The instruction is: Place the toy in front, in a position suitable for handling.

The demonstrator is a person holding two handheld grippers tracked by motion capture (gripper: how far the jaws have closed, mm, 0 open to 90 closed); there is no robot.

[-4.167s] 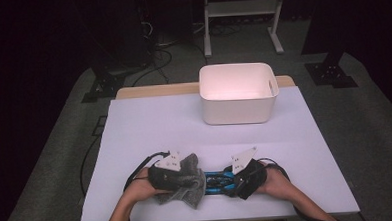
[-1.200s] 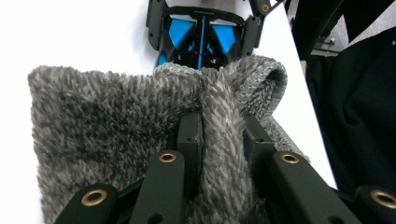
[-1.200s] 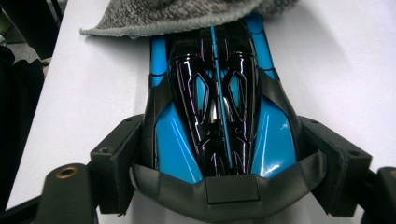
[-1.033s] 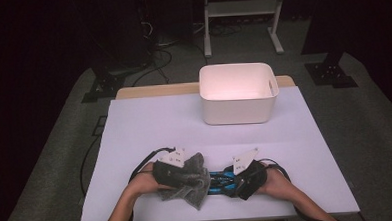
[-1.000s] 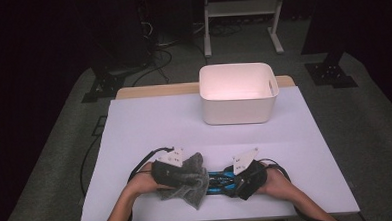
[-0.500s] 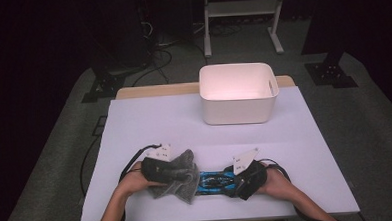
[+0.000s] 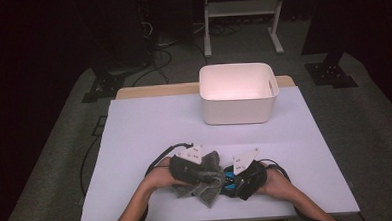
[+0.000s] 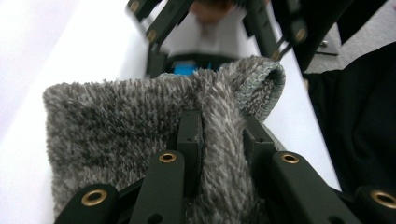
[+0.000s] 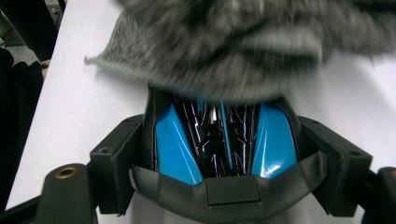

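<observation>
Scene: A person at a white worktop (image 7: 135, 143) works a grey fluffy cloth (image 7: 203, 178) over a blue-and-black object (image 7: 228, 178) near the front edge, a white bin (image 7: 237, 93) standing well apart at the far side.
Left gripper: The left gripper (image 8: 219, 135) has its jaws drawn narrow, pinching a fold of the cloth's pile between them.
Right gripper: The right gripper (image 9: 219, 154) is clamped across the blue-and-black object, its jaws pressing on either flank; what the object is cannot be told.
Cloth position: It drapes over the object's far end, touching it, partly resting on the worktop.
Step in hand: Probably wiping or wrapping the object.
Doing it well: Keep the right grip steady, drag the cloth along the glossy shell without tugging it free of the pinch, and stay low to the worktop.
</observation>
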